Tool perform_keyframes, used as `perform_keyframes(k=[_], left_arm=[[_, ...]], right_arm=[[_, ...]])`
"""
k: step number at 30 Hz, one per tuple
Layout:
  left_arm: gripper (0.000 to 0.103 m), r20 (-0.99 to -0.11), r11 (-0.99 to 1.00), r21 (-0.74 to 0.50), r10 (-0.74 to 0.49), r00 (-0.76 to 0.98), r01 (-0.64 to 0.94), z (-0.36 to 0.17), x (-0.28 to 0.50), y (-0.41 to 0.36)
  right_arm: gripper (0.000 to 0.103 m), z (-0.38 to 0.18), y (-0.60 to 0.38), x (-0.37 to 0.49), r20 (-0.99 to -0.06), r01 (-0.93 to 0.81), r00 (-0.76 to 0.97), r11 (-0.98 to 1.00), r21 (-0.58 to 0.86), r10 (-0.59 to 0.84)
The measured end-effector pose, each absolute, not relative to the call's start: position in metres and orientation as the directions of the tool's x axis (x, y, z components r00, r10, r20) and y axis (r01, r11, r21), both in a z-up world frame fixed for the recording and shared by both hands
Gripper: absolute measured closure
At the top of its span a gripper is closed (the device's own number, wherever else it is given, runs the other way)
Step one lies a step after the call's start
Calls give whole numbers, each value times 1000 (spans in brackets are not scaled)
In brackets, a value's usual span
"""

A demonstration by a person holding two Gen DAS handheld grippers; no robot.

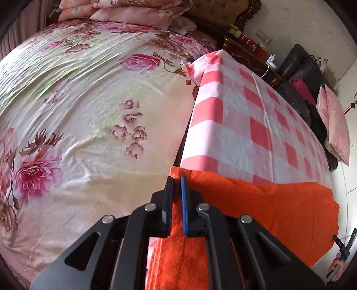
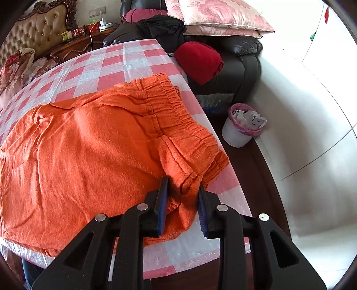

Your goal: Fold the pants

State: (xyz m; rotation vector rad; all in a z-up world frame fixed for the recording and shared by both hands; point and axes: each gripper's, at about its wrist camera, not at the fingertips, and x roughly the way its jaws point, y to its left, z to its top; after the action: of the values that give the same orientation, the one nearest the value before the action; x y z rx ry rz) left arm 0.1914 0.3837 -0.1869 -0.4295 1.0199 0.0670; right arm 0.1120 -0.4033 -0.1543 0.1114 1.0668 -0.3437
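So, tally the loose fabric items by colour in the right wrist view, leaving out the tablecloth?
Orange: 1, the pants on the checked table
Red: 1, a folded cloth on the dark sofa
Black: 1, a garment heaped on the sofa
Pink: 2, stacked floral pillows
Total: 5

Bright daylight, floor [image 2: 312,93] on the right blown out; strong fisheye bending, dark corners, bedspread [image 1: 78,100] slightly blurred.

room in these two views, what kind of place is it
Most likely a home bedroom: a bed with a floral sheet and pillows, a tufted headboard, and a checked table holding the orange pants.
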Motion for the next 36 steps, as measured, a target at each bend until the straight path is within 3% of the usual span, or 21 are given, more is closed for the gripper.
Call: perform_keyframes(k=[4, 7, 8, 11, 15, 17, 18, 19, 22, 23, 25, 27, 32, 36], left_arm=[[86, -830, 893, -309, -85, 551, -327, -177, 182, 392], [81, -765, 891, -330, -58, 641, -312, -145, 154, 380], [74, -744, 892, -340, -62, 666, -296, -136, 148, 372], [56, -663, 903, -390, -140, 735, -179, -111, 119, 327], [49, -629, 914, -406, -260, 732, -24, -110, 91, 248], [44, -626, 923, -381, -297, 721, 50, -117, 81, 199], [44, -630, 930, -348, -323, 706, 115, -120, 76, 166], [44, -641, 936, -315, -332, 692, 158, -124, 74, 141], [44, -689, 945, -236, -326, 647, 224, -136, 74, 73], [45, -716, 939, -242, -342, 609, 243, -142, 78, 54], [57, -743, 924, -242, -373, 556, 297, -152, 84, 14], [62, -764, 930, -153, -326, 557, 334, -160, 84, -15], [62, -822, 944, -77, -243, 515, 321, -186, 80, -24], [61, -791, 963, -94, -227, 569, 253, -178, 66, 16]], right_arm=[[75, -152, -406, 105, -873, 335, 445, 941, -43, -198], [75, -143, -412, 96, -862, 339, 478, 941, 2, -170], [75, -142, -413, 94, -861, 338, 483, 941, 15, -160], [75, -145, -417, 90, -867, 338, 481, 940, 43, -133], [75, -145, -414, 80, -865, 335, 483, 942, 37, -137], [64, -144, -412, 74, -862, 338, 480, 941, 11, -162], [50, -142, -411, 71, -859, 349, 474, 937, -16, -191], [47, -138, -410, 67, -849, 366, 478, 930, -39, -224], [46, -117, -397, 51, -790, 410, 520, 906, -102, -325], [46, -111, -388, 48, -777, 391, 543, 915, -103, -319], [46, -103, -353, 48, -747, 289, 611, 952, -96, -261], [46, -103, -319, 52, -732, 195, 653, 977, -88, -196], [46, -133, -262, 66, -759, 54, 645, 996, -67, -86], [43, -162, -247, 67, -811, 35, 579, 997, -74, -81]])
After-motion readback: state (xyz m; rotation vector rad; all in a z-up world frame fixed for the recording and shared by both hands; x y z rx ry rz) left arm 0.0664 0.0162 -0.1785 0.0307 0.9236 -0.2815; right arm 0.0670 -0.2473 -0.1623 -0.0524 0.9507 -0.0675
